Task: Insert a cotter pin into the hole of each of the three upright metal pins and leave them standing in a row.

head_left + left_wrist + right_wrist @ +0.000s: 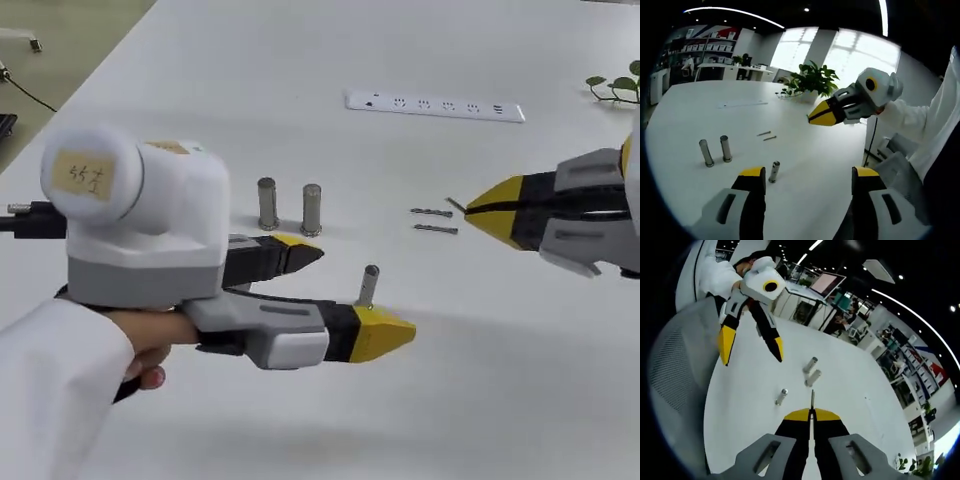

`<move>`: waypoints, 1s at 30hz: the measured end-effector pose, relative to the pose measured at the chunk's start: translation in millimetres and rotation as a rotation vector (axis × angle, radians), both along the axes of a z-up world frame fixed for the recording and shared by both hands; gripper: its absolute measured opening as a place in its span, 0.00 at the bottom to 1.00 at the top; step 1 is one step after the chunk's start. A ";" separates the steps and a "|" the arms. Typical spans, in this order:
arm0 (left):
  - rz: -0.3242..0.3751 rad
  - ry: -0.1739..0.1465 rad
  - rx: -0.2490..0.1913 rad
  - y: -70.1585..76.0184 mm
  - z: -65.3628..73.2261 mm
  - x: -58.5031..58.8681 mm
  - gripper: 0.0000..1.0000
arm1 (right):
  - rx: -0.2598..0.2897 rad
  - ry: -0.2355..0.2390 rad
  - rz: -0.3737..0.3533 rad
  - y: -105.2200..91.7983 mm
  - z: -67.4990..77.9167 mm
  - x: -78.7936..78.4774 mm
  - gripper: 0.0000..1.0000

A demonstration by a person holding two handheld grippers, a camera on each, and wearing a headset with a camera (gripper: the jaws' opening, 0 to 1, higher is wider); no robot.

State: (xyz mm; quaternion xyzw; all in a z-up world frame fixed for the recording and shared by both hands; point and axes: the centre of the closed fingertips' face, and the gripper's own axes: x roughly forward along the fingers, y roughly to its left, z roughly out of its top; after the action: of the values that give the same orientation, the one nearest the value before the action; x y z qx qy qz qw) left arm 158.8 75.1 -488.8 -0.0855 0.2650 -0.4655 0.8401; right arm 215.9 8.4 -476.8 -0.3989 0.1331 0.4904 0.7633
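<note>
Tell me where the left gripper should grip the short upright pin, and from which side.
Low on the shaft of the short pin, approaching level from the left with the open fingers of the left gripper straddling it. It is slim and upright; its top likely must stay free for the cotter pin the right gripper holds.

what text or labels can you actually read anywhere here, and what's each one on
On the tan sticker atop the left gripper, head view: handwritten marks, too blurred to read.
On the power strip on the table: small dark marks by its sockets, too small to read.
Nothing in these views is clear enough to quote.
</note>
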 end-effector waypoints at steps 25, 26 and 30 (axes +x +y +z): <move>-0.124 0.037 -0.050 -39.9 23.2 11.0 0.27 | 0.000 -0.075 -0.006 16.5 -5.0 -36.7 0.00; -0.125 0.042 -0.051 -40.7 23.0 10.8 0.27 | -0.003 -0.078 -0.003 17.1 -4.9 -37.4 0.00; -0.128 0.042 -0.054 -42.1 23.2 10.8 0.18 | -0.034 -0.113 0.020 20.4 -3.9 -41.5 0.00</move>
State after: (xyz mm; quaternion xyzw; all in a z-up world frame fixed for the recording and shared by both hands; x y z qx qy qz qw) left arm 169.6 33.0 -465.6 -0.1010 0.2749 -0.5233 0.8003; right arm 174.4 28.8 -480.8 -0.4401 0.0942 0.4724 0.7578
